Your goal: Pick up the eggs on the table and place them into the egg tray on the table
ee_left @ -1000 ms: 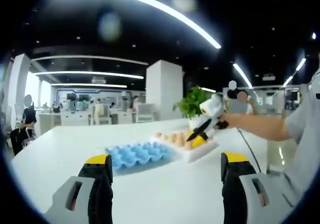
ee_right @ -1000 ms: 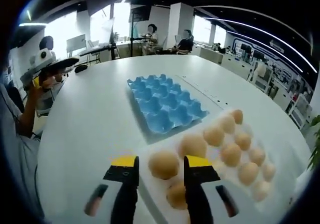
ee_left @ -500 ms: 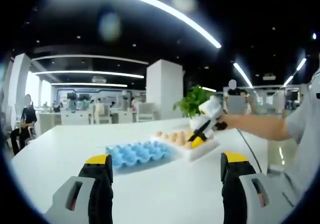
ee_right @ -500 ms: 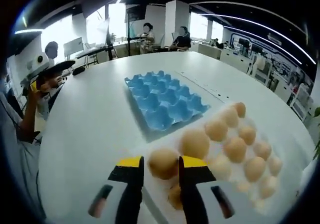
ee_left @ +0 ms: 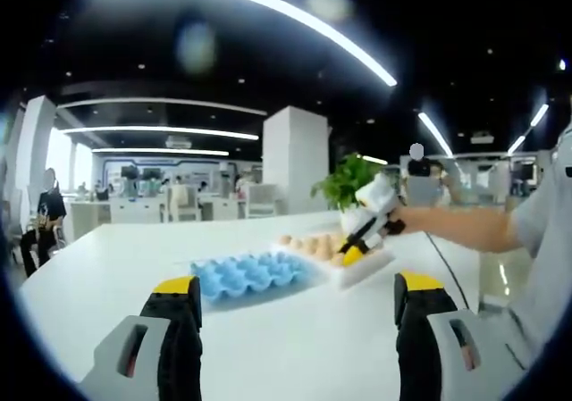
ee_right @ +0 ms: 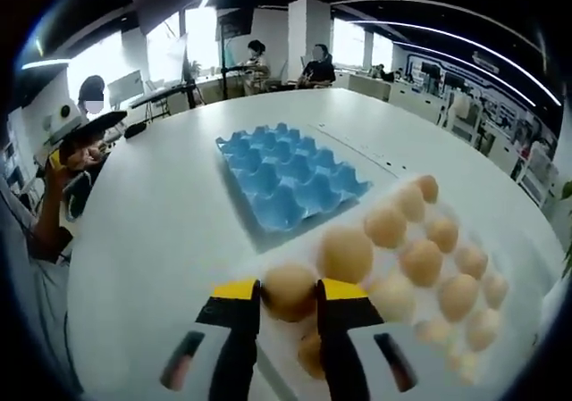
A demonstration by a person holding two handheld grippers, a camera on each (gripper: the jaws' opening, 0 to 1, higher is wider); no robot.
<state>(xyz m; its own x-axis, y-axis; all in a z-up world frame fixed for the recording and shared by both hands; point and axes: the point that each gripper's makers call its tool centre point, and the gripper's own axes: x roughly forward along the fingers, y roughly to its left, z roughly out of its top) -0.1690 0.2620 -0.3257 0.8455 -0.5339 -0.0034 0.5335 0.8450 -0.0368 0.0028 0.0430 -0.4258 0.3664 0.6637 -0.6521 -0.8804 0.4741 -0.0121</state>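
Grasp step in hand: nearest egg (ee_right: 289, 290) on the white holder (ee_right: 500, 329) is clamped between right gripper (ee_right: 288, 296) fingers. Lift and carry to the empty blue egg tray (ee_right: 284, 178), far-left on the tabletop (ee_right: 152, 222), is called for next. Left gripper (ee_left: 295, 296) is held wide, idle.

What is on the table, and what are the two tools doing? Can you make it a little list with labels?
table: white table
blue egg tray: blue egg tray, its cups have no eggs in them
eggs: many brown eggs sit in a white holder beside the blue tray
right tool: right tool, closed on one egg at the near end of the white holder
left tool: left tool, open, holding nothing, held back from the tray
plant: green plant past the table
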